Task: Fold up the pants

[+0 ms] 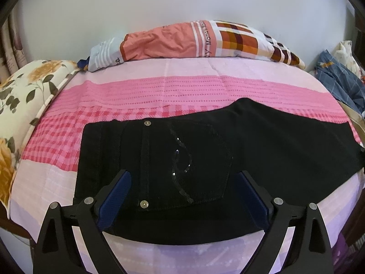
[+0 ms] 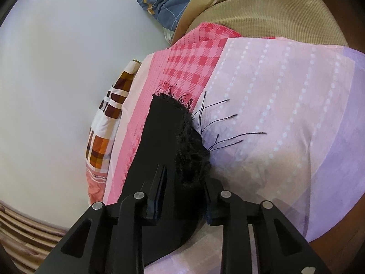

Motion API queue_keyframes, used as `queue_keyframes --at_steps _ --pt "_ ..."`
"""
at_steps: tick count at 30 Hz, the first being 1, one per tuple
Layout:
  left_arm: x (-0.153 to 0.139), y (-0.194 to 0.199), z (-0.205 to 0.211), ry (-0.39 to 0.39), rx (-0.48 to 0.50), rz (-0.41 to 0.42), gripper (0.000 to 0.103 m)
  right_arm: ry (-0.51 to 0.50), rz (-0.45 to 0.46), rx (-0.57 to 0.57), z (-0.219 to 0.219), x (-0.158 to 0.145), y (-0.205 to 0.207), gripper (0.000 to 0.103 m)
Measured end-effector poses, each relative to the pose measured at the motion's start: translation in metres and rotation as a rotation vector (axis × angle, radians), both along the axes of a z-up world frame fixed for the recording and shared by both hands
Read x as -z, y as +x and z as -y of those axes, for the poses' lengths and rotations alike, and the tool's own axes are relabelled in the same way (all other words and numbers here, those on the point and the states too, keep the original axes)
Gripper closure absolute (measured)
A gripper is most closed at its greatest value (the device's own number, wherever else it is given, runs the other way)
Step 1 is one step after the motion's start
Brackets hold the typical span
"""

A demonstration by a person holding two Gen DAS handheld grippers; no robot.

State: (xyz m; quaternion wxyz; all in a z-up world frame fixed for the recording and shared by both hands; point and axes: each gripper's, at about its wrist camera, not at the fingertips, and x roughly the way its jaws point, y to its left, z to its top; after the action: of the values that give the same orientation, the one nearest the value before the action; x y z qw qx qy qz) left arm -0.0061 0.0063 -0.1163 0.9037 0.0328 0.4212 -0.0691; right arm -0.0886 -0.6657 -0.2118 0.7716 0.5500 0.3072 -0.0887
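Black pants lie flat on the pink bedsheet, waistband to the left, legs running off to the right, a sequinned back pocket facing up. My left gripper is open, its blue-padded fingers spread wide over the waist and pocket area. In the right wrist view the frayed hem of the pants sits between my right gripper's fingers. My right gripper is shut on the hem, which is lifted a little off the sheet.
A patterned pillow lies at the far edge by the wall. A floral pillow is at the left. Blue checked cloth is bunched at the right, and also shows in the right wrist view beside tan fabric.
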Motion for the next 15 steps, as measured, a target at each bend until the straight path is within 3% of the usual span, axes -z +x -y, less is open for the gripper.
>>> queue_keyframes --at_steps 2,5,15 --pt "-0.002 -0.001 -0.002 -0.014 0.002 0.005 0.008 -0.014 -0.016 0.0 0.0 0.002 -0.002 0.091" --pt "-0.003 -0.001 -0.005 -0.021 0.0 0.003 0.007 0.026 0.007 0.009 0.003 0.009 -0.007 0.095" --pt "-0.001 0.001 -0.001 -0.022 0.013 -0.018 0.007 0.13 0.061 0.026 0.008 0.02 -0.009 0.095"
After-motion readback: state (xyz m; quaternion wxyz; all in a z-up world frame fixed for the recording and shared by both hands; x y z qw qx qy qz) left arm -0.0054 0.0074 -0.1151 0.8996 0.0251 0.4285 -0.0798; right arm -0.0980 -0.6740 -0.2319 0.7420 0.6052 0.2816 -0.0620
